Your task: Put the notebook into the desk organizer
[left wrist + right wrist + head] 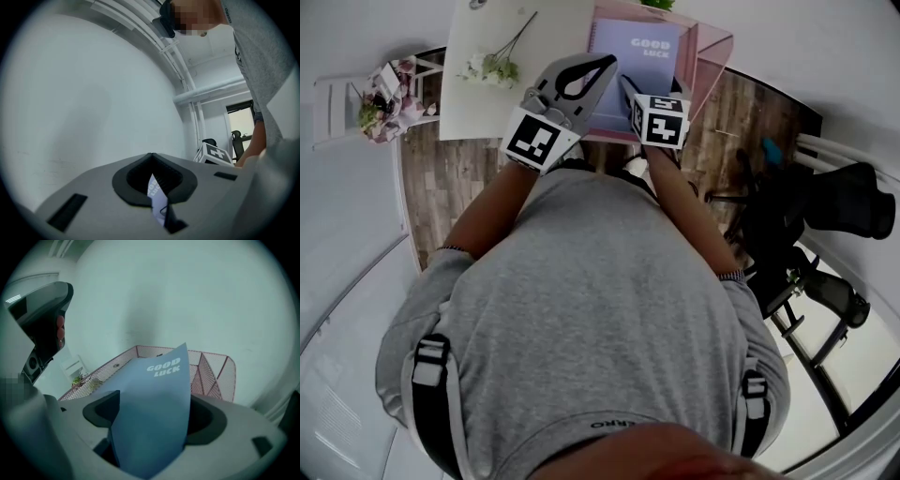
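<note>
The lavender-blue notebook (639, 56) with "GOOD LUCK" on its cover stands upright against the pink wire desk organizer (712, 52). My left gripper (606, 64) is shut on the notebook's left edge. In the left gripper view a thin strip of the cover (155, 190) shows pinched between the pads of that gripper (152, 180). My right gripper (652, 84) is at the notebook's right side. In the right gripper view the notebook (154, 390) rises between the widely spread jaws of that gripper (154, 420), and the pads do not press on it. The organizer (213, 373) is just behind.
A white tabletop (487, 103) holds a spray of flowers (492, 66) left of the organizer. A small white shelf with a flower pot (380, 98) is at the far left. A black chair (825, 211) stands on the wooden floor to the right.
</note>
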The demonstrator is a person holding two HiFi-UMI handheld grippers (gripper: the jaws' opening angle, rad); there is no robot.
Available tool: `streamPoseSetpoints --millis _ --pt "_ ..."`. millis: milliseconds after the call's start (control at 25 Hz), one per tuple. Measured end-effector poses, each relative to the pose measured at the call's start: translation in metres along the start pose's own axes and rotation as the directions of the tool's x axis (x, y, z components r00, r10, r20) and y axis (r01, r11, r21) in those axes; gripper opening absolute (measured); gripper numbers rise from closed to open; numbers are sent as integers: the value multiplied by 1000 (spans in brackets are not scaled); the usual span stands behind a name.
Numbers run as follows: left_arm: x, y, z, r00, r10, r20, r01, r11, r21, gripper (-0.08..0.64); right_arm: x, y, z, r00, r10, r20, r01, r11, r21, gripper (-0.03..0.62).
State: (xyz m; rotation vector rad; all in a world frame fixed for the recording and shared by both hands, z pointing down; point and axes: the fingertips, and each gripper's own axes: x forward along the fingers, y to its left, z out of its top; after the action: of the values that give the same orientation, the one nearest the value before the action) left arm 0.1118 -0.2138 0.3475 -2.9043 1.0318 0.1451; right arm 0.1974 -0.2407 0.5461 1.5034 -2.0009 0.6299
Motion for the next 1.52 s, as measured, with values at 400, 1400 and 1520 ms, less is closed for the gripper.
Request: streamPoseSetpoints --millis 400,1400,1520 --pt "0 7 -6 999 -37 5 37 998 -55 18 3 0 -5 996 -88 -5 88 994 -60 457" --pt "-6 18 -19 994 -103 -21 102 993 -61 18 -56 3 55 947 -167 274 191 980 -61 466" --pt "-7 14 -18 996 -90 -21 88 994 -63 18 -80 12 76 915 -115 387 154 986 -70 465"
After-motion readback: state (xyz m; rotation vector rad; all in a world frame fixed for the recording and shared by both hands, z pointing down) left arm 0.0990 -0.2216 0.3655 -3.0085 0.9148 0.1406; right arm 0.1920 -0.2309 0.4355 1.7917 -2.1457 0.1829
